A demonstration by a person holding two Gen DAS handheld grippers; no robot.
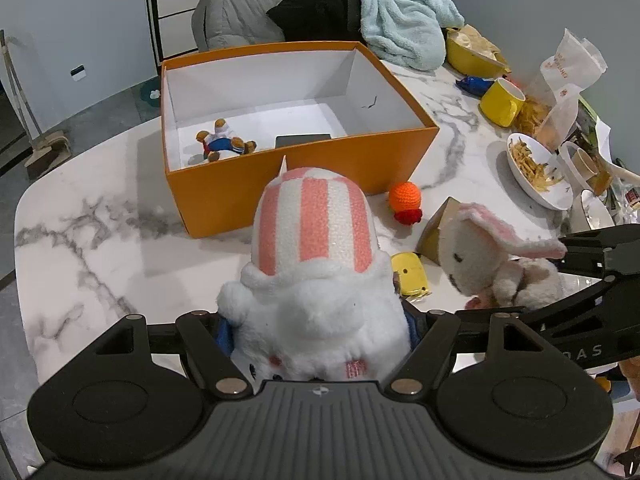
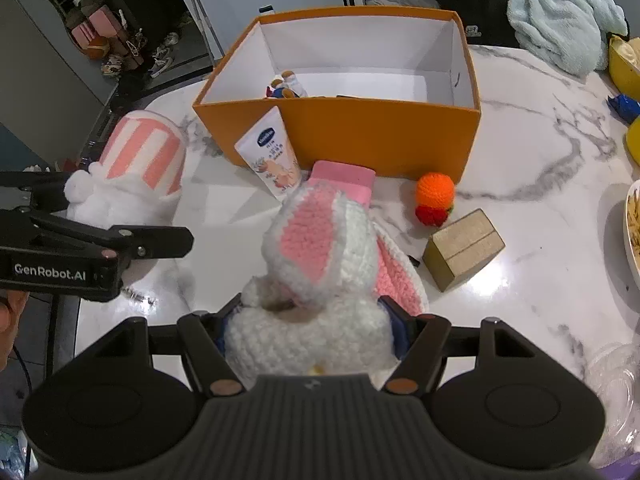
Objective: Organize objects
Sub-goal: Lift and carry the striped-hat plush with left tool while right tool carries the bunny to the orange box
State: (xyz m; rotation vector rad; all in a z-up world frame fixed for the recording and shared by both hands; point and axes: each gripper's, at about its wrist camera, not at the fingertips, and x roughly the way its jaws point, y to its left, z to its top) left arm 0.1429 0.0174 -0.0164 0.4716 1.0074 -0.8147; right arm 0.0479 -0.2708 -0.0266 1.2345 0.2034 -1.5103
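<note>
My left gripper (image 1: 318,320) is shut on a white plush toy with a pink-and-white striped hat (image 1: 316,264), held above the marble table in front of the open orange box (image 1: 224,196). It also shows in the right wrist view (image 2: 136,168). My right gripper (image 2: 316,320) is shut on a white crocheted rabbit with pink ears (image 2: 320,256), which also shows at the right of the left wrist view (image 1: 496,264). Inside the box lie a small teddy bear (image 1: 224,142) and a dark flat item (image 1: 303,140).
On the table lie an orange crocheted ball toy (image 2: 435,196), a brown cardboard block (image 2: 464,248), a cream tube with pink cap (image 2: 276,156) and a yellow item (image 1: 409,274). Bowls of food (image 1: 536,172), a yellow mug (image 1: 502,102) and clothes (image 1: 404,20) crowd the right and back.
</note>
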